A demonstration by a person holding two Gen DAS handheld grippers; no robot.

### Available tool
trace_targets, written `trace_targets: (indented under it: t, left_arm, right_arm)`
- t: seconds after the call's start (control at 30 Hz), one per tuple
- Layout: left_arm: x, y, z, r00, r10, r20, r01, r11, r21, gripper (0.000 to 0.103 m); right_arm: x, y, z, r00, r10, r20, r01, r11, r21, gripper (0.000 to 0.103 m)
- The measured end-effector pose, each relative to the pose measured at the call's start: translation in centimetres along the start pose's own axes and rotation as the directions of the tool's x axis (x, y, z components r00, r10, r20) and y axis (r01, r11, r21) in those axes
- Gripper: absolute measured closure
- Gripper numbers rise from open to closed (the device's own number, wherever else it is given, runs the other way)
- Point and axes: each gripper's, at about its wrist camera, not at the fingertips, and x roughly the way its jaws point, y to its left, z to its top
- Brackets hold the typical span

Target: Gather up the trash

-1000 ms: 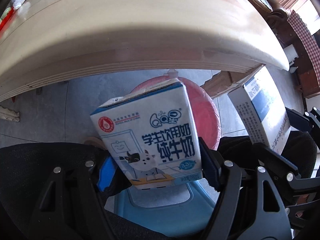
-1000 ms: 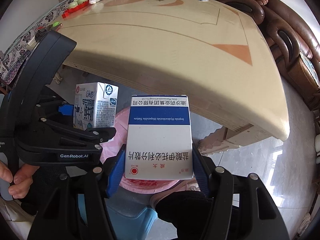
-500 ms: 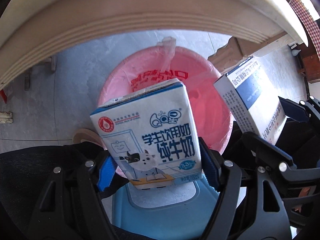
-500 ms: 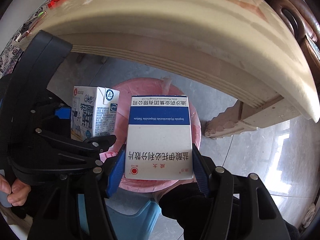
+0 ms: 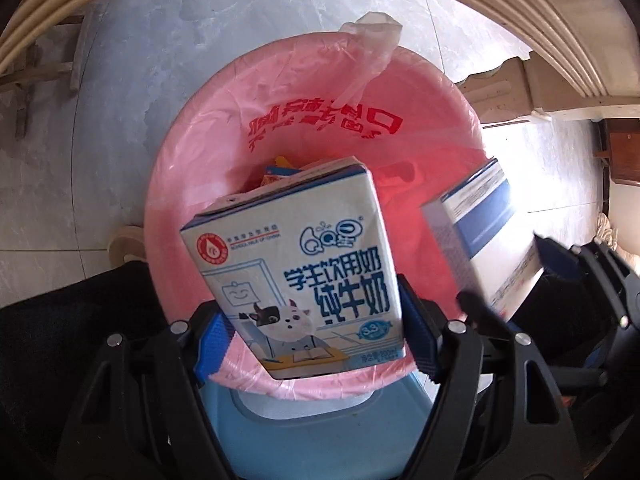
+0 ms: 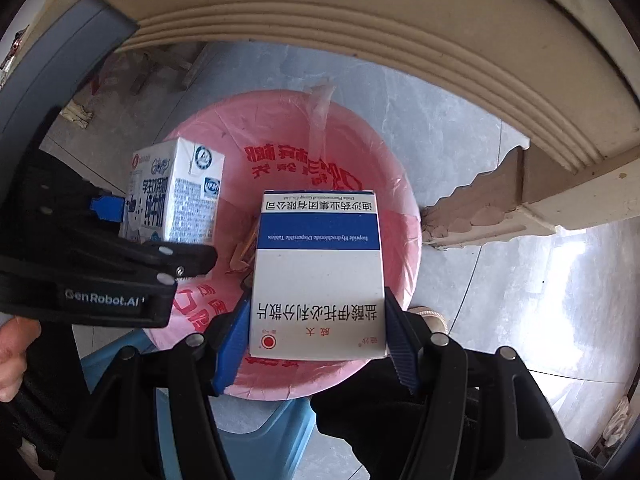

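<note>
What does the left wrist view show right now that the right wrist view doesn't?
Only the left wrist view shows the milk carton's cartoon front, clamped in the left claw. Only the right wrist view shows the medicine box's printed face, clamped in the right claw, and a hand. Both show the pink-lined bin, with scraps in it, below both items, and the table edge.

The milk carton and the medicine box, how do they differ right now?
The milk carton has a cartoon cow and light blue print; the medicine box is plain white with a dark blue band. The carton sits in the left gripper, the box in the right gripper. Both hang over the pink-lined trash bin.
</note>
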Motion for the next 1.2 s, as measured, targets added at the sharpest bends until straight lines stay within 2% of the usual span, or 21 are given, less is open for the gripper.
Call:
trace_targets:
  t: [0.1, 0.2, 0.3, 0.43, 0.53, 0.67, 0.9, 1.1, 1.2]
  left_arm:
    - [1.0, 0.0, 0.4, 0.998, -0.049, -0.040, 0.049, 0.999, -0.005, 0.031]
    - [2.1, 0.7, 0.8, 0.997, -0.041, -0.068, 0.039, 0.999, -0.028, 0.031]
    - [2.9, 1.4, 1.0, 0.991, -0.084, -0.107, 0.078, 0.995, -0.065, 0.031]
    - [3.6, 1.7, 1.2, 0.989, -0.062, -0.134, 0.051, 0.996, -0.079, 0.029]
    - [3.7, 2.0, 1.3, 0.986, -0.077, -0.149, 0.064, 0.994, -0.091, 0.021]
    - [3.4, 2.2, 1.6, 0.989, -0.048, -0.137, 0.036, 0.995, -0.094, 0.018]
    - [3.3, 2.1, 1.5, 0.993, -0.023, -0.115, 0.014, 0.997, -0.081, 0.017]
    - [1.5, 2.4, 1.4, 0.996, -0.016, -0.091, 0.007, 0.995, -0.099, 0.017]
    - [0.5, 2.4, 1.2, 0.998, 0.018, -0.060, -0.024, 0.995, -0.096, 0.017]
  right_arm:
    - [1.2, 0.4, -0.2, 1.000, 0.011, -0.029, -0.011, 1.000, -0.016, 0.043]
    - [2.4, 0.4, -0.2, 0.998, 0.035, -0.061, -0.036, 0.999, -0.017, 0.043]
    - [3.4, 0.7, 0.0, 0.996, 0.039, -0.076, -0.041, 0.999, -0.025, 0.043]
    - [4.1, 0.8, 0.4, 0.993, 0.068, -0.094, -0.070, 0.997, -0.015, 0.042]
    - [4.2, 0.8, 0.7, 0.994, 0.063, -0.087, -0.064, 0.998, -0.010, 0.027]
    - [3.9, 0.7, 0.8, 0.994, 0.073, -0.081, -0.073, 0.997, -0.002, 0.026]
    - [4.0, 0.7, 1.0, 0.994, 0.064, -0.087, -0.065, 0.998, -0.005, 0.026]
    - [3.3, 0.2, 0.8, 0.996, 0.046, -0.073, -0.045, 0.999, 0.012, 0.026]
    - [2.8, -0.4, 0.5, 0.998, 0.036, -0.058, -0.034, 0.999, 0.034, 0.026]
